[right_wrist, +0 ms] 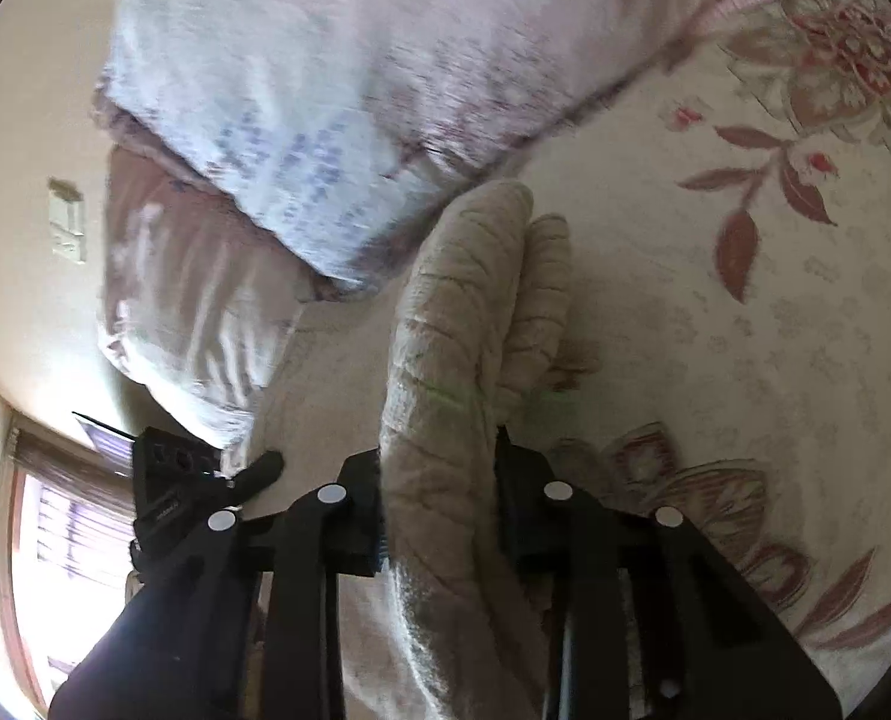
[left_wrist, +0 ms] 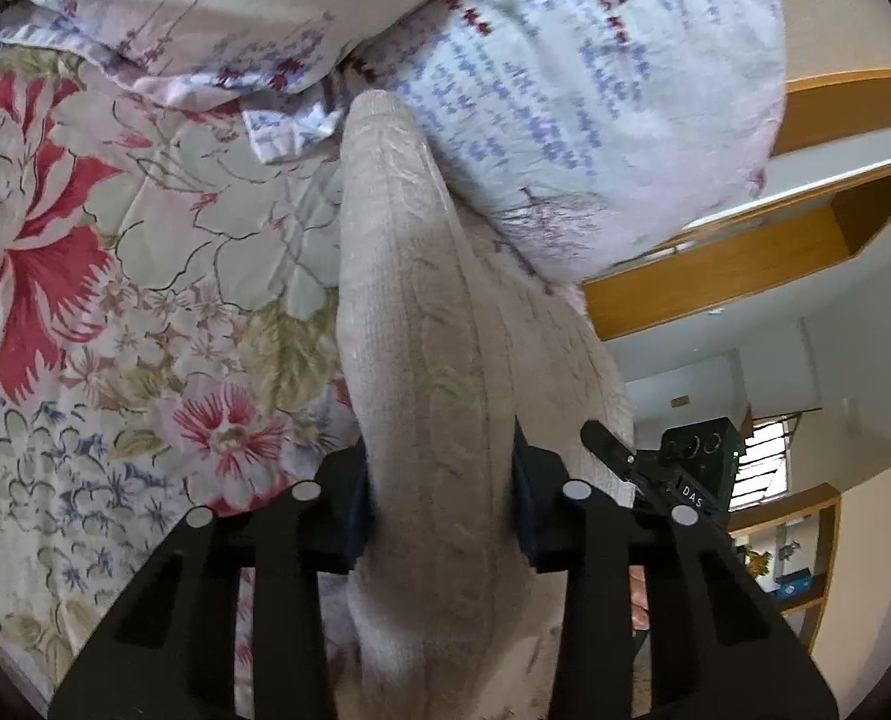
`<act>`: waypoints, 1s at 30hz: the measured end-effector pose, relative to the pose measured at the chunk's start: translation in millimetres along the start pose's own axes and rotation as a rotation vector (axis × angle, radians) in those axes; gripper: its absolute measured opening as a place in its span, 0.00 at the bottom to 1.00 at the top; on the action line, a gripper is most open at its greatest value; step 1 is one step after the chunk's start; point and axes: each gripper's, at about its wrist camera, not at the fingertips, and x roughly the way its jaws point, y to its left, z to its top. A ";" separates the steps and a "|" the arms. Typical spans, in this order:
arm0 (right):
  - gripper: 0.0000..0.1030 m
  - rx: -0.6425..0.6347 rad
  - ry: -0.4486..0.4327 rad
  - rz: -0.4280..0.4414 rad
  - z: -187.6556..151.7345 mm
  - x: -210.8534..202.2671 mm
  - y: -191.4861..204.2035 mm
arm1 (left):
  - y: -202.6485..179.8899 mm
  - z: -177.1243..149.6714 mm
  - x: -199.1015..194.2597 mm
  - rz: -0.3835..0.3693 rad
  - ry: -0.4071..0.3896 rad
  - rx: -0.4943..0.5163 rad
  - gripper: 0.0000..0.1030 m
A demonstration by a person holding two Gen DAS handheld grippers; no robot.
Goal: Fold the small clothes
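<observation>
Gripping beige knit garment point(left_wrist: 421, 312) in both claws: left claw point(left_wrist: 442, 498) and right claw point(right_wrist: 439, 498) closed on it. Hanging lengthwise, far from claws, above floral bed point(left_wrist: 85, 276), near pillow point(left_wrist: 595, 90).

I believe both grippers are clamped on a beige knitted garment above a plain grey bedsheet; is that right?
Not quite: the bedsheet is not plain grey but printed with large red and pink flowers, as the left wrist view shows. The rest holds: the left gripper and the right gripper each have their jaws closed on the beige knitted garment.
</observation>
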 end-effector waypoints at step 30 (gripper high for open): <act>0.24 -0.190 0.028 -0.112 -53.2 67.7 83.2 | 13.0 -41.0 -151.1 0.371 -0.314 0.263 0.67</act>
